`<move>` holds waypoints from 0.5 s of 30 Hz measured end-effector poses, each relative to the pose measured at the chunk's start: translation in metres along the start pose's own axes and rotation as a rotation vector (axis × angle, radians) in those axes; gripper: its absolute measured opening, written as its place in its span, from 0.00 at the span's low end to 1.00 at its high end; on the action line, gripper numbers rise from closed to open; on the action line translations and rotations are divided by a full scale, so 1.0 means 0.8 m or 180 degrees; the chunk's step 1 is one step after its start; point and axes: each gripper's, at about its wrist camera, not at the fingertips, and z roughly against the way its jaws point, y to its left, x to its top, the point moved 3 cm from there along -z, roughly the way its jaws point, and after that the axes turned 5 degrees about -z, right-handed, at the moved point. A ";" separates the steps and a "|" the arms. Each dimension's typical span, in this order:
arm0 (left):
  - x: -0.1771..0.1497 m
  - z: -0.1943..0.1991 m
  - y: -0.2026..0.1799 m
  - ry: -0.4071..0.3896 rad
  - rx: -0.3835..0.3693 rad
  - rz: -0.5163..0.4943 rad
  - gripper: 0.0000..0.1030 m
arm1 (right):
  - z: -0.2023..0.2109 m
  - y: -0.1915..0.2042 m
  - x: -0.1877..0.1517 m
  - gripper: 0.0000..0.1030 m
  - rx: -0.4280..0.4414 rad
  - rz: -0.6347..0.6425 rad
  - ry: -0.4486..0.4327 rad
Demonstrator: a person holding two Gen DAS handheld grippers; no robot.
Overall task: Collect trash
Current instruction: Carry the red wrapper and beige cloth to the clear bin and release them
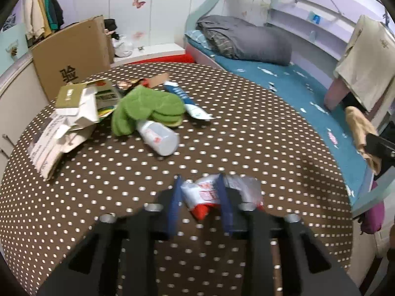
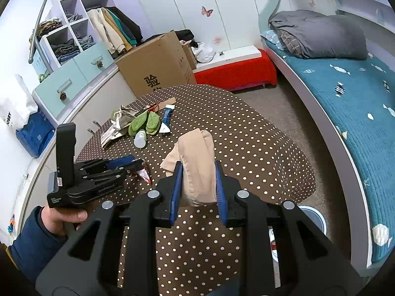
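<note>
My left gripper [image 1: 198, 190] is shut on a crumpled red-and-white plastic wrapper [image 1: 205, 194] just above the brown dotted tablecloth [image 1: 246, 128]; it also shows in the right wrist view [image 2: 133, 164] at the left. My right gripper [image 2: 198, 172] is shut on a beige cloth [image 2: 197, 162] and holds it above the table. Further trash lies at the table's far side: a white plastic bottle [image 1: 159, 137], a blue-and-white tube [image 1: 187, 101], torn cardboard and paper [image 1: 71, 120], and a green cloth [image 1: 145, 109].
A large cardboard box [image 2: 158, 66] stands behind the table by the cabinets. A bed with a teal cover [image 2: 358, 103] runs along the right. A white bin's rim [image 2: 316, 217] shows on the floor below the table's right edge.
</note>
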 end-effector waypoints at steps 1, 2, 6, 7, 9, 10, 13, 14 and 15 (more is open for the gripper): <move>-0.001 0.001 -0.004 -0.0007 -0.0004 -0.0010 0.15 | 0.001 -0.004 0.000 0.24 -0.0002 -0.0019 -0.0001; -0.001 0.004 -0.007 -0.0020 -0.0002 -0.0027 0.13 | 0.001 -0.005 -0.001 0.24 -0.0005 -0.0030 -0.0004; -0.008 0.011 -0.018 -0.0029 -0.0027 -0.0062 0.14 | 0.002 -0.018 -0.002 0.24 -0.0029 -0.0095 -0.0002; -0.010 0.012 -0.019 -0.0029 -0.0029 -0.0063 0.16 | 0.003 -0.019 -0.002 0.24 -0.0031 -0.0097 -0.0001; -0.017 0.019 -0.021 -0.0009 -0.0043 -0.0077 0.47 | 0.005 -0.022 -0.003 0.24 -0.0038 -0.0097 0.0006; -0.019 0.024 -0.020 -0.0033 0.0019 -0.0082 0.72 | 0.005 -0.023 -0.004 0.24 -0.0039 -0.0100 0.0009; -0.030 0.042 -0.025 -0.0118 0.0021 -0.0074 0.80 | 0.003 -0.025 -0.005 0.24 -0.0041 -0.0118 0.0019; -0.033 0.042 -0.027 -0.0108 0.0002 -0.0066 0.80 | 0.001 -0.026 -0.005 0.24 -0.0040 -0.0126 0.0023; -0.036 0.041 -0.030 -0.0094 -0.0023 -0.0074 0.80 | 0.000 -0.027 -0.006 0.24 -0.0035 -0.0133 0.0026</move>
